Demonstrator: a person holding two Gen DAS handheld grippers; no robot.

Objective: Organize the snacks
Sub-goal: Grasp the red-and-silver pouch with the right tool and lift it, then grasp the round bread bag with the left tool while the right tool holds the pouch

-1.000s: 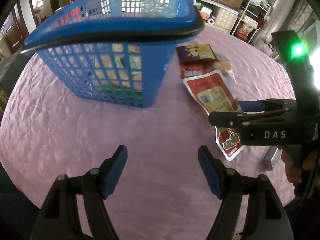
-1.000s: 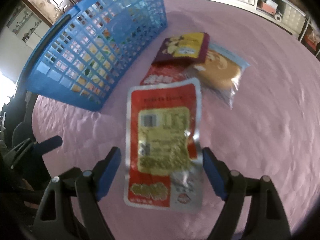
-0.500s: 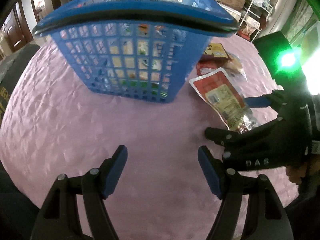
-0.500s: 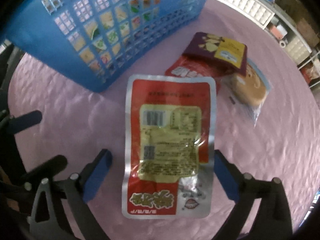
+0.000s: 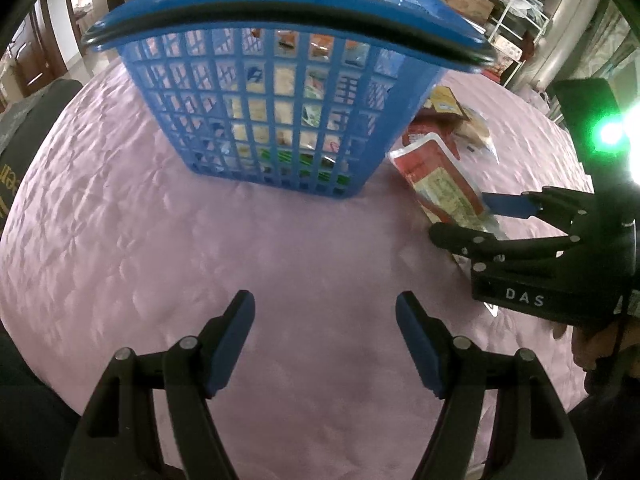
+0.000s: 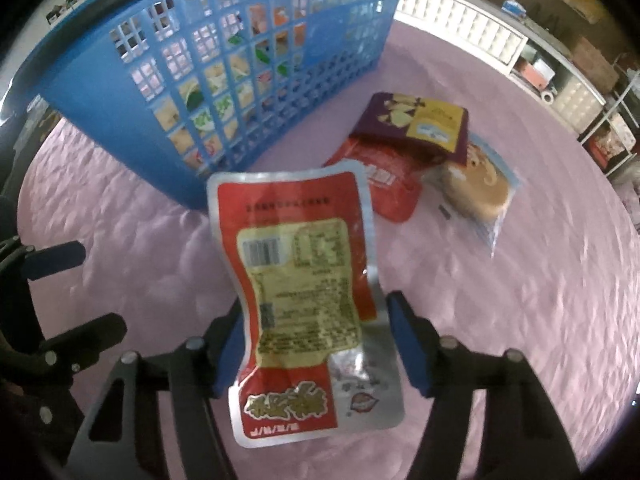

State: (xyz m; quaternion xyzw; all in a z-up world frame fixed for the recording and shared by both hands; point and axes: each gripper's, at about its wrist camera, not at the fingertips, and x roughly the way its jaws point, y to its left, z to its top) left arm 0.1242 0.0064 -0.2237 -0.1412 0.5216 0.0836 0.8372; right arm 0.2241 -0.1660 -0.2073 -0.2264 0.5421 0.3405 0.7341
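Snacks are being gathered: the red foil packet [image 6: 304, 300] is being gripped by the right hand-held gripper [image 6: 314, 344], whose jaws have just been closing. A lift into the blue basket [image 6: 224, 80] is being called for. The left hand-held gripper [image 5: 325, 344] is being held open, empty.

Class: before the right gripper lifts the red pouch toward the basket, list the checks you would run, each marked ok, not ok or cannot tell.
1. Red pouch between right gripper jaws, which have just been closing: ok.
2. Pads pressing firmly on pouch: cannot tell.
3. Left gripper open, holding nothing: ok.
4. Basket upright beside pouch: ok.
5. Room left inside basket: cannot tell.
6. Purple packet and bun lie apart from the pouch: ok.
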